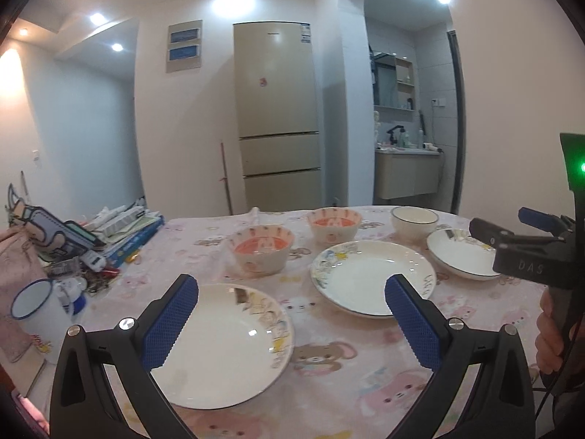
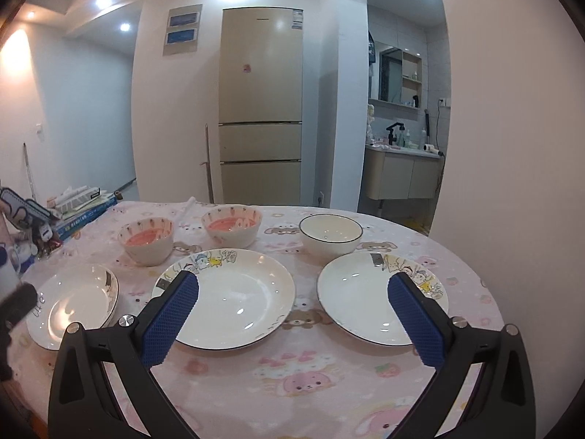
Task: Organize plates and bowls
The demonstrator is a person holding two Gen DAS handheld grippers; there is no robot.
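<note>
Three white plates with cartoon rims lie in a row on the pink tablecloth: a left plate (image 1: 223,344) (image 2: 73,307), a middle plate (image 1: 365,278) (image 2: 234,300) and a right plate (image 1: 457,252) (image 2: 365,296). Behind them stand two pink bowls (image 1: 261,252) (image 1: 332,225) and a white bowl (image 1: 413,221); the right wrist view shows them too, pink (image 2: 146,241), pink (image 2: 232,228), white (image 2: 331,236). My left gripper (image 1: 292,285) is open between the left and middle plates. My right gripper (image 2: 292,281) (image 1: 499,223) is open and empty, straddling the middle and right plates.
Books, boxes and small clutter (image 1: 120,230) crowd the table's left side beside a white mug (image 1: 36,314). A fridge (image 1: 278,117) stands behind the table. The round table edge (image 2: 490,292) curves away on the right. A hand (image 1: 552,340) holds the right gripper's handle.
</note>
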